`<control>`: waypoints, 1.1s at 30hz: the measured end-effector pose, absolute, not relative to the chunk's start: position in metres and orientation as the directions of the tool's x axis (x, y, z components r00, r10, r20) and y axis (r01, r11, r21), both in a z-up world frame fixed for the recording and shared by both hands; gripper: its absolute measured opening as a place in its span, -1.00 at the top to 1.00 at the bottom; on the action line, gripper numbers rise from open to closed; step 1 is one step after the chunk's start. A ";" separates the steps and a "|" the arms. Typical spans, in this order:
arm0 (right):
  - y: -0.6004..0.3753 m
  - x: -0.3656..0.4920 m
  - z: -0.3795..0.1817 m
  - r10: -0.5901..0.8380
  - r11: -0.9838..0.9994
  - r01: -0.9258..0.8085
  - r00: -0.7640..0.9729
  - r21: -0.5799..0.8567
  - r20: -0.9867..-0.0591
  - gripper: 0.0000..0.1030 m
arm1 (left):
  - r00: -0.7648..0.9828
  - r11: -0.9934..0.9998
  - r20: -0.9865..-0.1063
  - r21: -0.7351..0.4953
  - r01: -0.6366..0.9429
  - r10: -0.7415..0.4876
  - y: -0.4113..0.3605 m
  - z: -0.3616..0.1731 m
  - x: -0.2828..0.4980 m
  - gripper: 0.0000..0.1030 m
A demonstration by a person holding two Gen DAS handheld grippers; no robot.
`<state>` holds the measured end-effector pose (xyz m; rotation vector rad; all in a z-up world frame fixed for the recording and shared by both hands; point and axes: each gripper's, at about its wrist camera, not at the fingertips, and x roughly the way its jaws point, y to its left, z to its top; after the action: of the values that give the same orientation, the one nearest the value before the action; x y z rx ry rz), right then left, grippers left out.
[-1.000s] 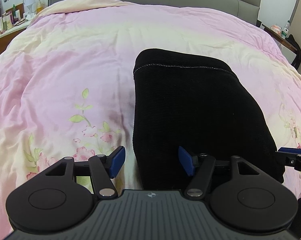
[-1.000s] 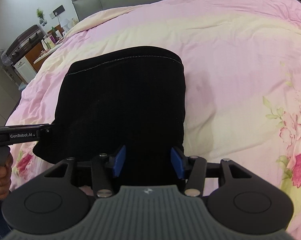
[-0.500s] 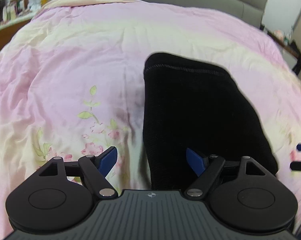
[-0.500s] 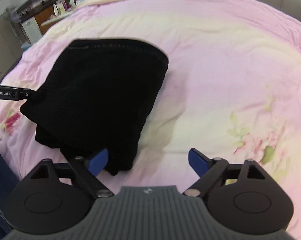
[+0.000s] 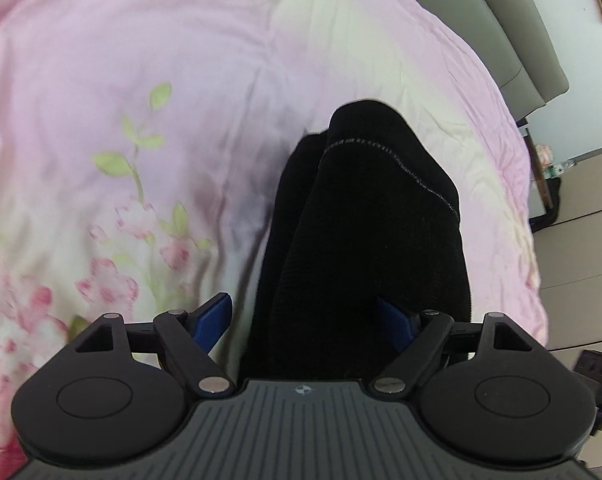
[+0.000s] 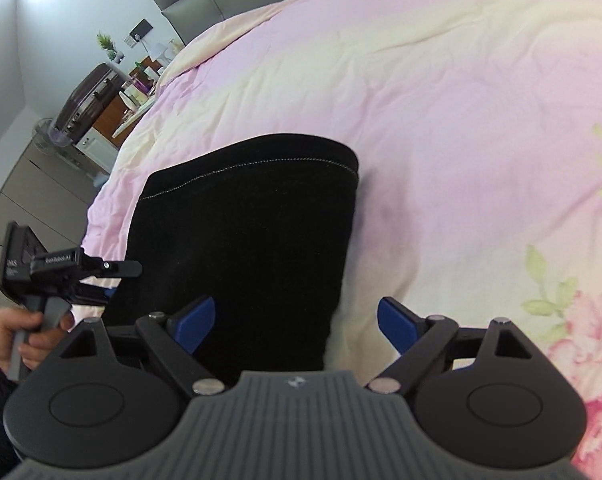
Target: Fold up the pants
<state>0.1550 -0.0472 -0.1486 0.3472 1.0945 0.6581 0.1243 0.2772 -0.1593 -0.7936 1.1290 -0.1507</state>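
— Black pants point(image 6: 245, 248) lie folded on the pink floral duvet point(image 6: 461, 120) of the bed.
— And the claws?
— Left claw point(image 5: 305, 320) is spread, straddling the pants' near left edge. Right claw point(image 6: 297, 322) is spread too, across their near right edge.
— Gripping anything?
— No, both hold nothing.

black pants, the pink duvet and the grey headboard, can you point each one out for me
black pants point(image 6: 253, 240), right wrist view, middle of the folded top layer.
pink duvet point(image 6: 461, 120), right wrist view, bare stretch to the right of the pants.
grey headboard point(image 5: 513, 36), left wrist view, its padded face at upper right.
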 end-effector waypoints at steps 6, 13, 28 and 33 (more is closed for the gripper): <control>-0.028 0.182 -0.181 0.703 0.709 -0.277 0.199 0.649 -0.683 -0.67 | 0.427 0.683 -0.719 -0.680 -0.267 -0.549 0.280 -0.174 0.135 -0.94; -0.020 0.195 -0.220 0.801 0.598 -0.178 0.112 0.781 -0.588 -0.85 | 0.378 0.586 -0.659 -0.752 -0.303 -0.650 0.285 -0.203 0.145 -1.00; 0.000 0.210 -0.258 0.913 0.407 -0.134 0.040 0.903 -0.406 -0.91 | 0.326 0.555 -0.592 -0.806 -0.206 -0.737 0.267 -0.219 0.170 -1.00; 0.008 0.206 -0.257 0.919 0.394 -0.144 0.080 0.908 -0.386 -0.91 | 0.347 0.535 -0.559 -0.827 -0.170 -0.754 0.265 -0.217 0.171 -0.97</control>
<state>0.2064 0.0085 -0.2571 0.8241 1.2229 0.9467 0.1711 0.2651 -0.2170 -0.9687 1.1862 -0.4673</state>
